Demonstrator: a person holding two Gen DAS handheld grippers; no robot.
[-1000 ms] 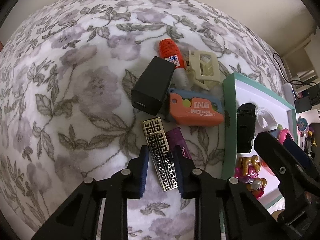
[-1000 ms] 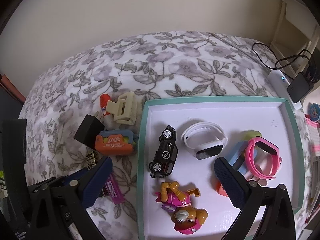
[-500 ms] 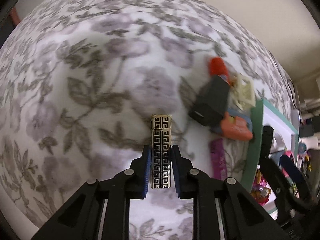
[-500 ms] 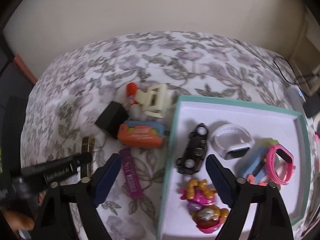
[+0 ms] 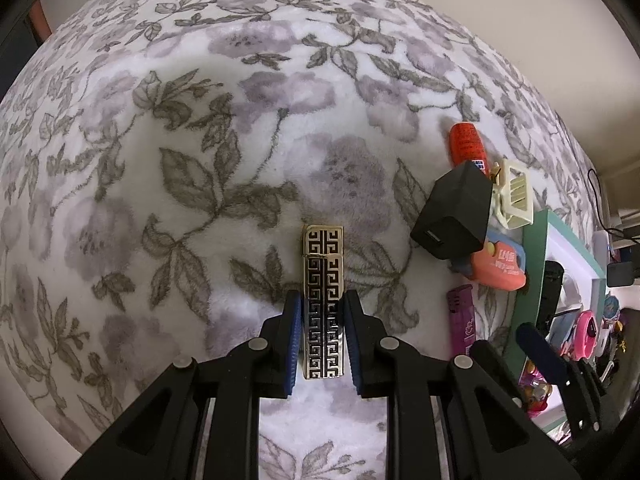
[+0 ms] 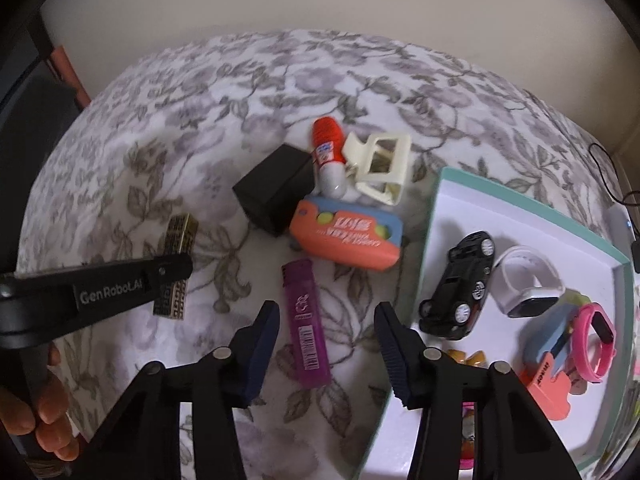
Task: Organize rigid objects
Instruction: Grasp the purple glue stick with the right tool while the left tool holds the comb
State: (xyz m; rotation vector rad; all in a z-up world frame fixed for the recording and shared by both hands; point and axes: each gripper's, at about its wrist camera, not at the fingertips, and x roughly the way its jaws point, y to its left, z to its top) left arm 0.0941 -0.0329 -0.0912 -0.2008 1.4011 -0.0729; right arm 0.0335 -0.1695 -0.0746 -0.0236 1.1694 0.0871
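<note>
My left gripper (image 5: 322,304) is shut on a gold-and-black patterned lighter (image 5: 322,280), low over the floral blanket, left of the pile; it also shows in the right wrist view (image 6: 176,256). My right gripper (image 6: 326,320) is open, with a purple lighter (image 6: 305,320) lying between its fingers on the blanket. The pile holds a black charger block (image 6: 276,188), an orange glue bottle (image 6: 330,152), a cream hair claw (image 6: 380,168) and an orange-and-blue toy case (image 6: 348,236).
A teal-rimmed white tray (image 6: 436,224) at the right holds a black toy car (image 6: 460,288), a white watch (image 6: 528,284), a pink watch (image 6: 596,340) and small toys. Cables and a wall lie beyond the blanket's far right edge.
My left gripper closed on the patterned lighter and carried it left, away from the pile. My right gripper moved left from over the tray to over the purple lighter.
</note>
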